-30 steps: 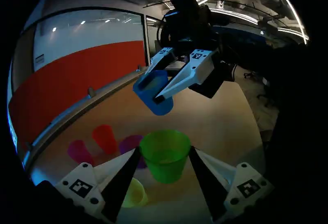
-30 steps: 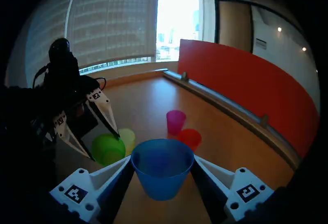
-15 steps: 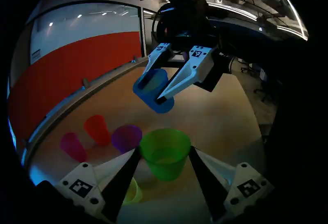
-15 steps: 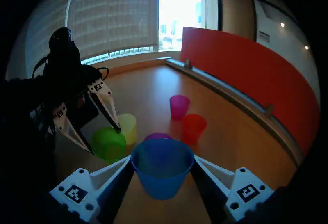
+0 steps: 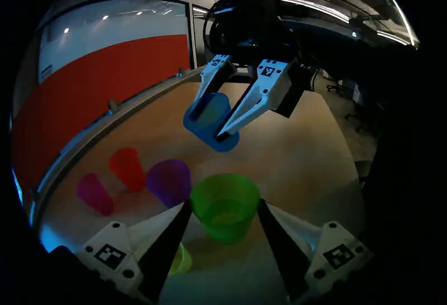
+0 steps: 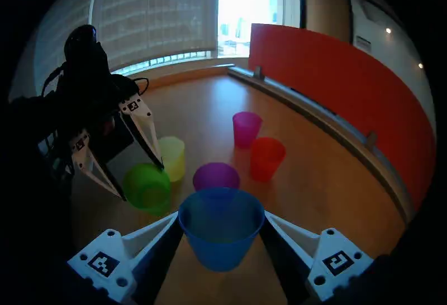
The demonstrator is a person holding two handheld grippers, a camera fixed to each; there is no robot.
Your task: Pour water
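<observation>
left gripper (image 5: 224, 203): closed on the green cup (image 5: 225, 224), with one finger pressed on each side just under the rim
green cup: held upright and low over the table (image 5: 304, 154); in the right gripper view it is seen just beside the yellow cup (image 6: 172, 158); whether its base touches the table cannot be told
right gripper (image 6: 222, 214): closed on the blue cup (image 6: 222, 243), with both fingers pressed on its sides
blue cup: held clear of the table; in the left gripper view it is seen tilted, higher than the green cup and apart from it
water: what lies in either held cup cannot be made out
purple cup (image 6: 216, 176): stood upright on the table, between the two held cups
red cup (image 6: 266, 158): stood upright, just beside the purple cup
pink cup (image 6: 246, 129): stood upright, near the red cup on the side towards the window (image 6: 246, 9)
yellow cup: stood on the table, apart from the purple cup
table: wooden, edged along one side by a rail and a red panel (image 6: 335, 76)
window: bright, seen beyond the far end of the table
</observation>
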